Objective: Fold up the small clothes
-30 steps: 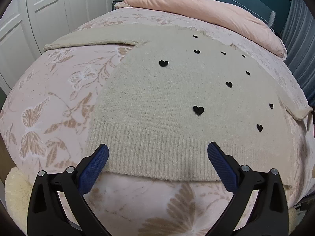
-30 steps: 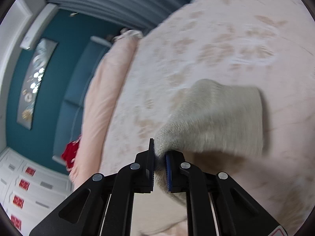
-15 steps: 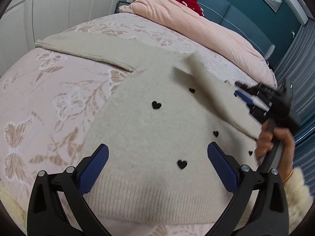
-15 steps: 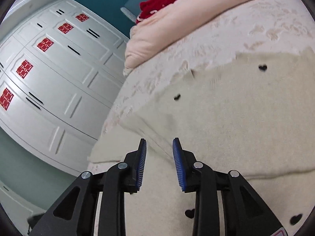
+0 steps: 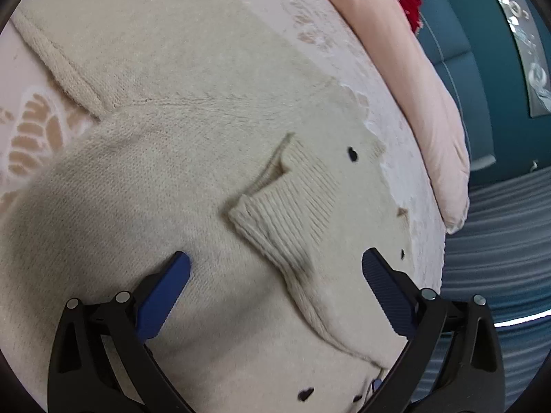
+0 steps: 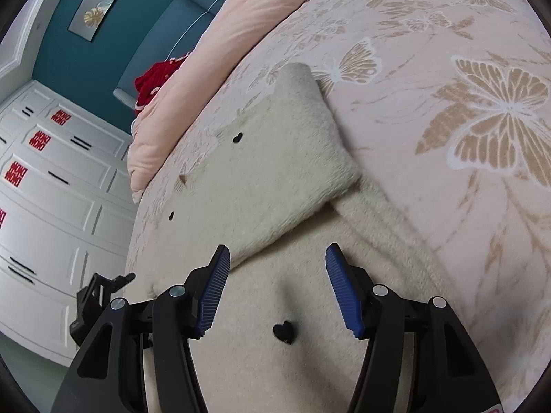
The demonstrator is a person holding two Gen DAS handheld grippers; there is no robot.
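A cream knit sweater [image 5: 165,158] with small black hearts lies flat on the bed. One sleeve is folded across its body, and its ribbed cuff [image 5: 289,192] lies in the middle of the left wrist view. My left gripper [image 5: 275,268] is open and empty, low over the sweater just short of the cuff. In the right wrist view the folded sleeve [image 6: 282,172] lies diagonally on the sweater body [image 6: 275,371]. My right gripper [image 6: 277,261] is open and empty just above the sleeve's lower edge. The other sleeve [image 5: 75,24] stretches out at the upper left.
The bed has a pink cover with tan butterflies [image 6: 482,110]. A pink duvet [image 5: 413,69] and a red garment [image 6: 155,79] lie at the head. White wardrobe doors [image 6: 51,206] stand beyond the bed. The left gripper's body [image 6: 100,296] shows at the lower left of the right wrist view.
My right gripper carried the sleeve across the sweater body, let it go and opened wide. My left gripper moved forward over the sweater, toward the cuff.
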